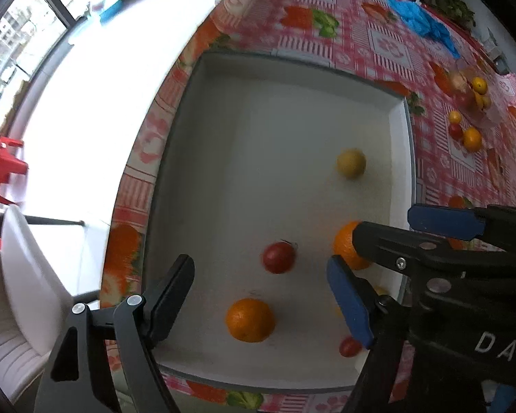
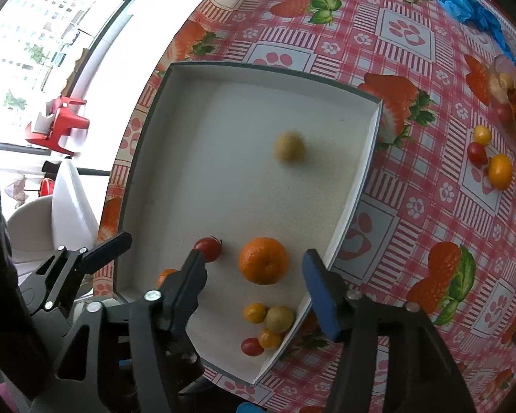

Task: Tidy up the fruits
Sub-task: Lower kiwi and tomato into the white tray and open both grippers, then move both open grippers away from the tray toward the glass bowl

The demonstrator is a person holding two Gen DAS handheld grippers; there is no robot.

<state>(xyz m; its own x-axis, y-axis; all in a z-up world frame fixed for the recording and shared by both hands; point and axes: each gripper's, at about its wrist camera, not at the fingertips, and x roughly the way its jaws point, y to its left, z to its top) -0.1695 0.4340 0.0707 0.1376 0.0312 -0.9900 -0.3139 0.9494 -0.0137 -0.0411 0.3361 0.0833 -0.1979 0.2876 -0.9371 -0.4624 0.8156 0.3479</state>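
A white tray with a grey rim [image 1: 292, 60] [image 2: 258, 69] lies on the strawberry-print tablecloth. My left gripper [image 1: 259, 299] points down into it and stands open, with an orange [image 1: 250, 320] loose on the floor between the fingers and a red tomato [image 1: 278, 257] just beyond. My right gripper [image 2: 254, 268] is open too, hanging over a second orange [image 2: 263, 260] with a gap on each side. A blurred yellow fruit [image 1: 351, 163] [image 2: 289, 146] sits mid-tray. Several small tomatoes and a pale fruit [image 2: 280, 318] cluster in the near corner.
More fruit lies outside the tray on the cloth: an orange-yellow one [image 2: 500, 170], a red tomato [image 2: 477, 153] and a clear bowl of fruit [image 2: 512, 103]. A blue crumpled cloth [image 2: 471, 7] lies at the far side. A white chair [image 1: 20, 275] stands past the table's left edge.
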